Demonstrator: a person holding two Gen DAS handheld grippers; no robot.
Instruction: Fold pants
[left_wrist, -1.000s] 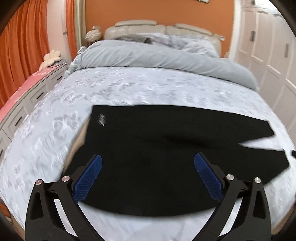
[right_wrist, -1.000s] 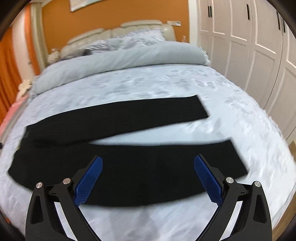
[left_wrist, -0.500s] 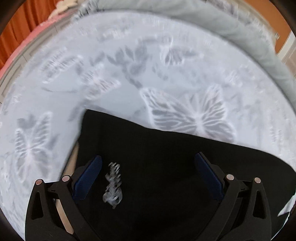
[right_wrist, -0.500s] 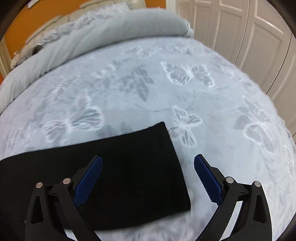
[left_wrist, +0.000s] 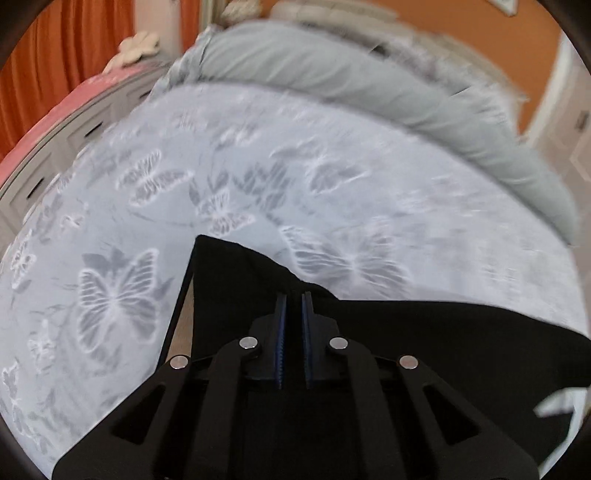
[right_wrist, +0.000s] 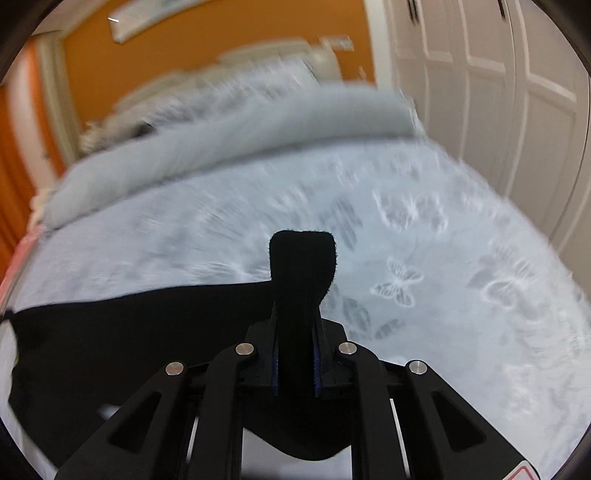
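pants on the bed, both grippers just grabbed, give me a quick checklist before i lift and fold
1. Right gripper shut on the black pants: ok, a tuft of cloth sticks out past the tips.
2. Left gripper shut on the pants: ok, though the bite looks shallow.
3. Both layers caught at the waist end: cannot tell.
4. Bedspread not pinched along with the cloth: cannot tell.
5. Bedspread beyond the pants free for the fold: ok.
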